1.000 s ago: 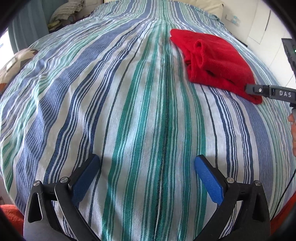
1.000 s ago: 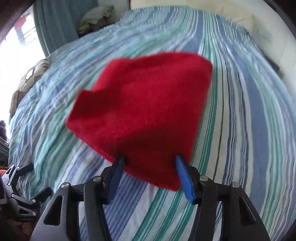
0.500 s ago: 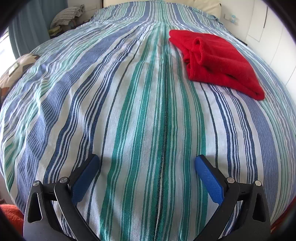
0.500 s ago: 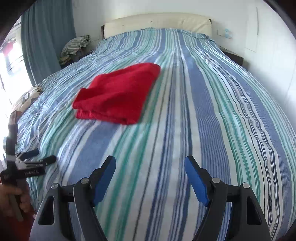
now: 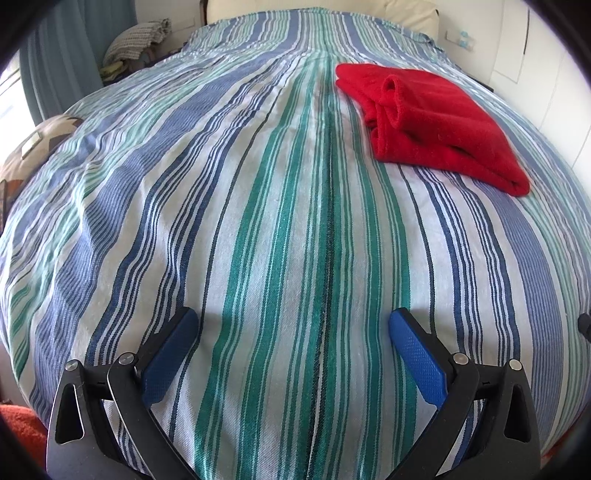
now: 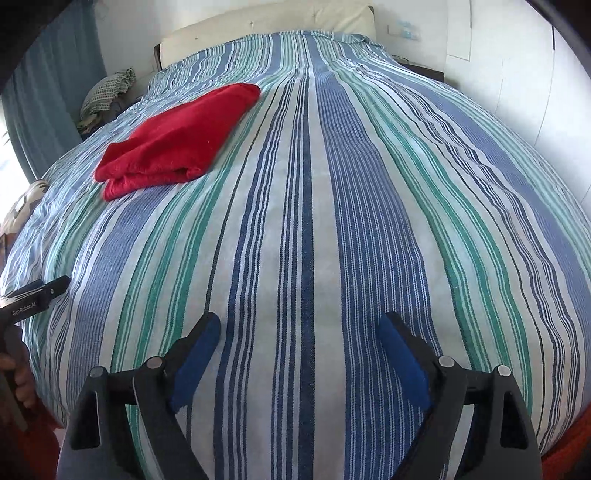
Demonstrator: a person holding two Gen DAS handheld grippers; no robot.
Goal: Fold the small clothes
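A folded red garment (image 5: 432,122) lies on the striped bed cover (image 5: 280,229), far right in the left wrist view and upper left (image 6: 177,138) in the right wrist view. My left gripper (image 5: 293,319) hangs open over bare cover near the bed's front edge, well short of the garment. My right gripper (image 6: 299,325) is also over bare cover, to the right of the garment, its jaws still opening with nothing between them. The left gripper's body and the hand holding it (image 6: 22,380) show at the left edge of the right wrist view.
A cream headboard (image 6: 266,26) and white wall stand at the far end of the bed. A pile of checked cloth (image 6: 107,92) sits by the blue curtain (image 6: 48,92) at the back left. A patterned cushion (image 5: 33,155) lies at the left edge.
My right gripper let go of the red garment, pulled back and to the right, and its jaws spread wider. The garment now lies folded on the cover. The left gripper stayed put.
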